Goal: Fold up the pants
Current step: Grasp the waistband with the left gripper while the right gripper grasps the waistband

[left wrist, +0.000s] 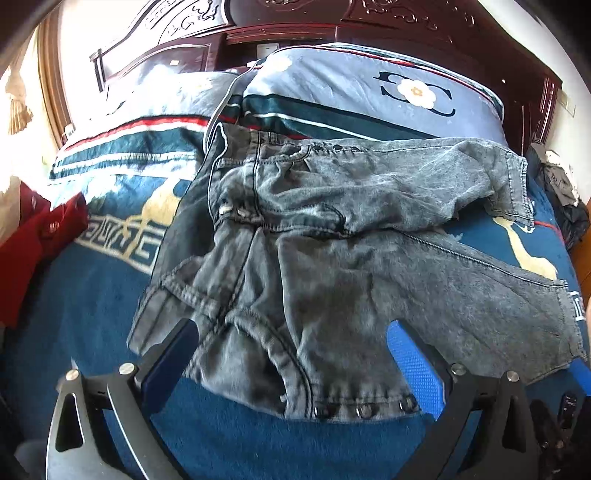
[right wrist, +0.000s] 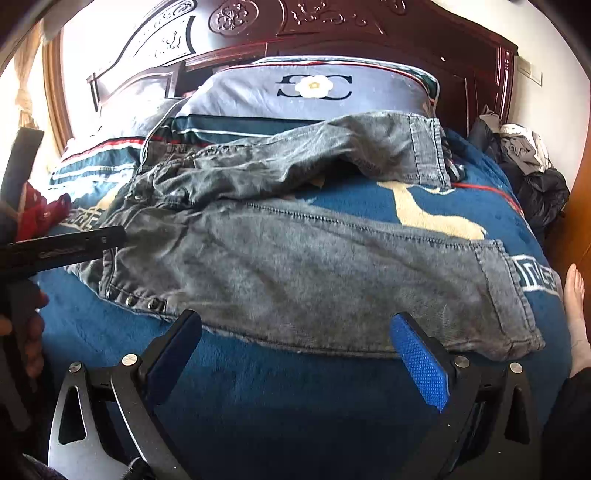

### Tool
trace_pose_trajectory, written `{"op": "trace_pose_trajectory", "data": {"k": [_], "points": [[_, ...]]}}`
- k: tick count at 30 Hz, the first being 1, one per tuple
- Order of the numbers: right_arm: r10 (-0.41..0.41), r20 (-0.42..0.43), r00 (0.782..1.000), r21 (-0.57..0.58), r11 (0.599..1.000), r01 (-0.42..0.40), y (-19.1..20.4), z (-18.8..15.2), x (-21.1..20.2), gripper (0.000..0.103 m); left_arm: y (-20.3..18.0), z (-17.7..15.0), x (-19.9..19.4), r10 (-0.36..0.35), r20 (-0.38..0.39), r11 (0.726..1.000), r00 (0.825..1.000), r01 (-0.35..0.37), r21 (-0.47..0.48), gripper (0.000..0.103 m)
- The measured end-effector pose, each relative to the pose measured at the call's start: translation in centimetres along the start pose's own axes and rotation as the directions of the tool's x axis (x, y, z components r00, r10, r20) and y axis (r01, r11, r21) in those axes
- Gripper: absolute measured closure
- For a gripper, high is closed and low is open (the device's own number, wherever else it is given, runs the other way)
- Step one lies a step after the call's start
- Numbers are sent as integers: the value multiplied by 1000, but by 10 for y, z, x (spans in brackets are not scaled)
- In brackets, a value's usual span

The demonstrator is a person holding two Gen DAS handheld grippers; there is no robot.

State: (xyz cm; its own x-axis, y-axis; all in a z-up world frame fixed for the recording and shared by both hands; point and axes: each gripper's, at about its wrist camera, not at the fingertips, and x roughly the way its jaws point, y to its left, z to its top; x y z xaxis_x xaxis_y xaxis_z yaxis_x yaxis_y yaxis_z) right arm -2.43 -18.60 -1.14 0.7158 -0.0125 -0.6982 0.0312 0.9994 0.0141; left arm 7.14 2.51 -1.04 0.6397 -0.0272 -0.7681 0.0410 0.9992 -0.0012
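Grey washed denim pants (left wrist: 332, 266) lie spread on a blue blanket on the bed, waist at the left, both legs reaching right. They also show in the right wrist view (right wrist: 314, 258). The far leg (right wrist: 332, 147) lies crumpled against a pillow; the near leg (right wrist: 369, 280) lies flat. My left gripper (left wrist: 291, 328) is open, its blue pads (left wrist: 413, 365) over the waist and near edge of the pants. My right gripper (right wrist: 295, 321) is open at the near leg's front edge. The left gripper's black body (right wrist: 62, 247) shows at the left of the right wrist view.
Two striped blue pillows (left wrist: 362, 96) lean on a carved dark wood headboard (right wrist: 332, 22). A red garment (left wrist: 33, 236) lies at the left. A dark clothes pile (right wrist: 524, 166) sits at the right bed edge. A bare foot (right wrist: 576, 317) is at the right.
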Motion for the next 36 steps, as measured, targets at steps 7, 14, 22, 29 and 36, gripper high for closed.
{"op": "trace_pose_trajectory", "data": {"k": [7,14,22,29,36], "points": [[21,-21,1000,-17,1000,-22,-4,22,9,0,5,25,5,25,23,999,999,-25,27,0],[23,-6,1000,-40,999,-23,-8,61,24,0,14,46,17,26,32,1000,999,-26,13,0],[17,4,1000,-77,997,-17,-12,109,58,0,27,78,46,34,20,999,999,-35,25,0],[-6,19,1000,-134,991,9,-13,158,98,0,61,126,80,69,9,997,998,-68,-27,0],[-23,21,1000,-119,993,26,-22,200,140,0,84,163,122,64,-38,996,997,-66,-62,0]]}}
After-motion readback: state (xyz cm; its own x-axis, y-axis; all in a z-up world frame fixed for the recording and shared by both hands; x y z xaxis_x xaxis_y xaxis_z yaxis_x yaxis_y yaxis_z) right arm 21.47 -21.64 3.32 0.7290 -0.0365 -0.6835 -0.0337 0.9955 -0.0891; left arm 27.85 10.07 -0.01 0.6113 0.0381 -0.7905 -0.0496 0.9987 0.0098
